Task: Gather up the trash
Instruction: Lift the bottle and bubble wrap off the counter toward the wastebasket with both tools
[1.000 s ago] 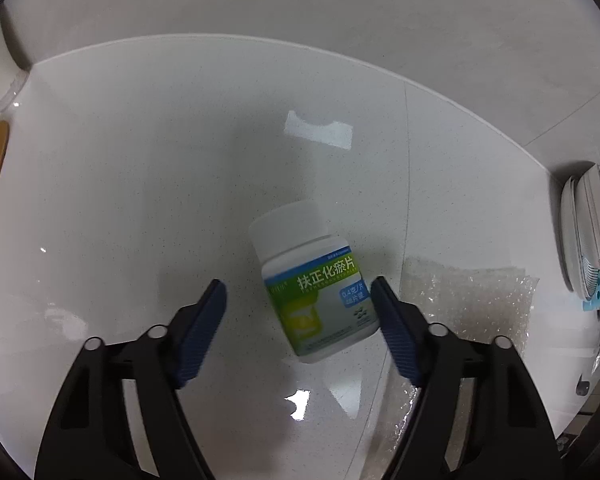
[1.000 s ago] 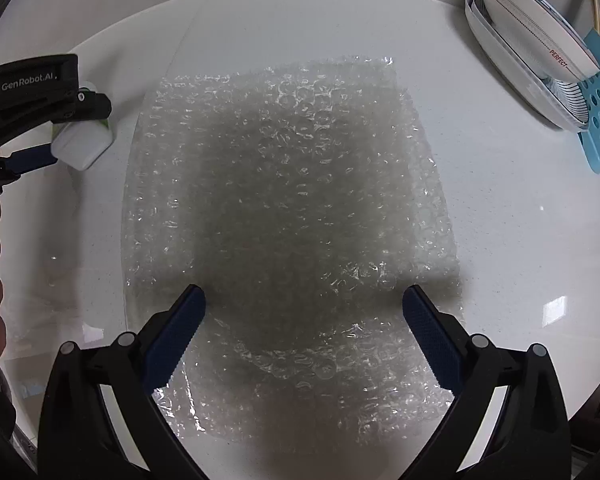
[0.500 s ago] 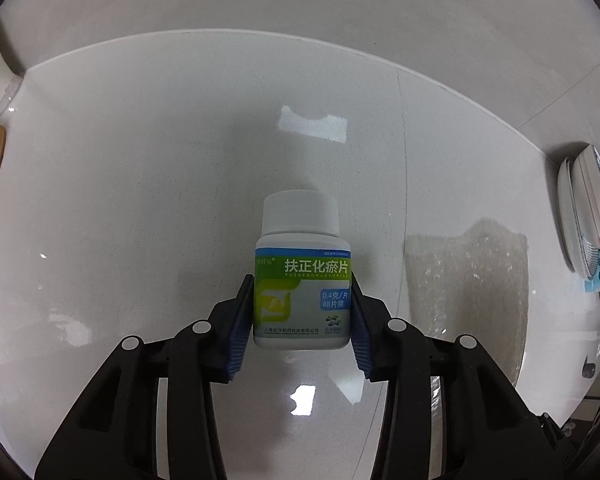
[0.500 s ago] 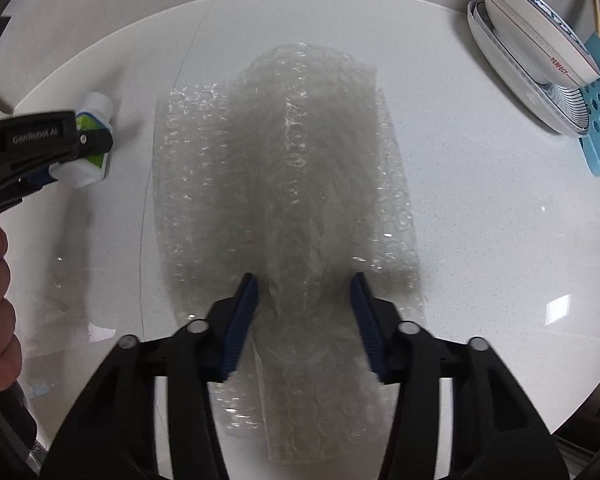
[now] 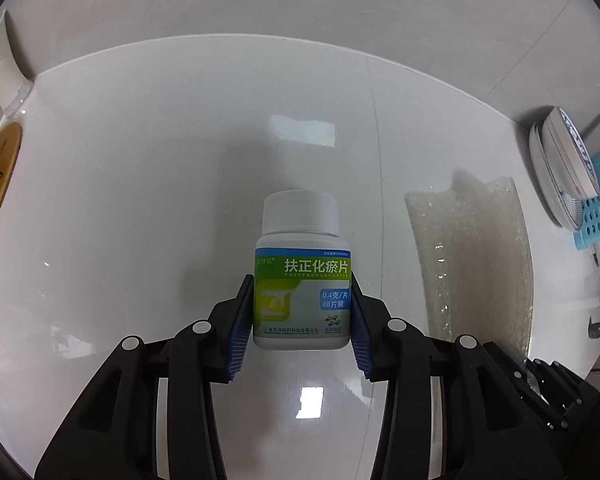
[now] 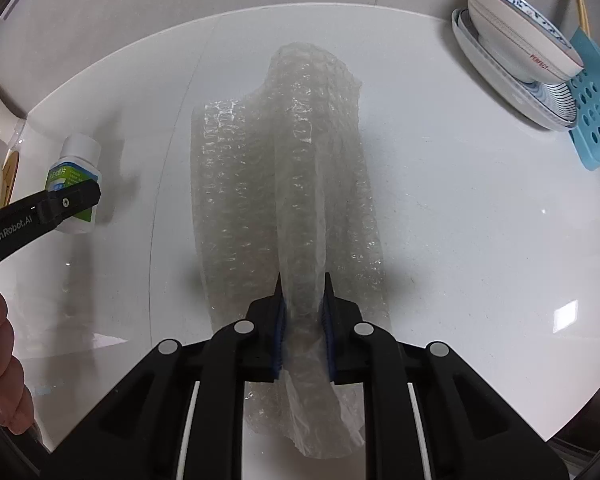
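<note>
My left gripper [image 5: 302, 312] now clamps the white green-labelled pill bottle [image 5: 302, 280]; my right gripper [image 6: 303, 320] is closing, bunching the clear bubble-wrap sheet [image 6: 296, 184]; both trash pieces lifted.

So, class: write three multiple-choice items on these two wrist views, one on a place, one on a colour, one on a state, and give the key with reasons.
1. Where are the stacked dishes?
A. at the counter's far right edge
B. under the bubble wrap
C. in a hand

2. What colour is the pill bottle's cap?
A. red
B. white
C. black

3. What do the right tongs grip?
A. nothing
B. a bowl
C. the bubble wrap

Key:
1 A, they stand beside the blue rack.
2 B, the cap above the green label is white.
3 C, the wrap is bunched between the closing blue pads.
</note>
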Tool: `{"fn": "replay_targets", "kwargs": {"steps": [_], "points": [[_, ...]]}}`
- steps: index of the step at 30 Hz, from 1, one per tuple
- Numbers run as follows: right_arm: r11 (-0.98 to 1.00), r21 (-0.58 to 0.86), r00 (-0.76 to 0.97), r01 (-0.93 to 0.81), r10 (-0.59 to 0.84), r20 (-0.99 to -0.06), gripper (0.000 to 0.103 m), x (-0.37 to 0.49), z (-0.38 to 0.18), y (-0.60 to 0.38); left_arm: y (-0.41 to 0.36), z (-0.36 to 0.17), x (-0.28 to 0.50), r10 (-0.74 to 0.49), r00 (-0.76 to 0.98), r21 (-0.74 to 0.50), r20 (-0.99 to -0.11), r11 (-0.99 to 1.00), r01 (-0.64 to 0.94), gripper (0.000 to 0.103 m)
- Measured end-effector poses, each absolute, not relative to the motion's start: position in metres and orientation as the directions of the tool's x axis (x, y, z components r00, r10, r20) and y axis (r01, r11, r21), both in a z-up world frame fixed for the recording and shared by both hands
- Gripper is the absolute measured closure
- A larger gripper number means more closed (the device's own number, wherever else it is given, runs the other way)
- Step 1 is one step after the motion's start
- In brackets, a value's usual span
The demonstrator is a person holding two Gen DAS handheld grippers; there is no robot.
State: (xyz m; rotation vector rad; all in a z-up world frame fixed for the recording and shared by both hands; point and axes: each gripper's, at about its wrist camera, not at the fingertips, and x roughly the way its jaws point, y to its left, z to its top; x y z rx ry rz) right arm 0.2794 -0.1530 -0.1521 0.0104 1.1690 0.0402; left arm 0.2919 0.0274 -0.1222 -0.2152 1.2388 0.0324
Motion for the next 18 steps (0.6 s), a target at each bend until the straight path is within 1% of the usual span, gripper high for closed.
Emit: {"fn": "replay_targets", "kwargs": {"steps": [11, 18], "points": [[0.999, 0.032, 0.44, -0.03, 0.042, -0.897, 0.089, 0.246, -0.122, -0.159, 0.03, -0.098, 0.267, -0.1, 0.359, -0.148, -0.928, 0.983, -0.11, 0.061], [0.999, 0.032, 0.467, -0.029, 0.041, -0.884, 0.089, 0.235, -0.114, -0.161, 0.028, -0.086, 0.246, -0.096, 0.386, -0.144, -0.918, 0.985, -0.097, 0.061]]}}
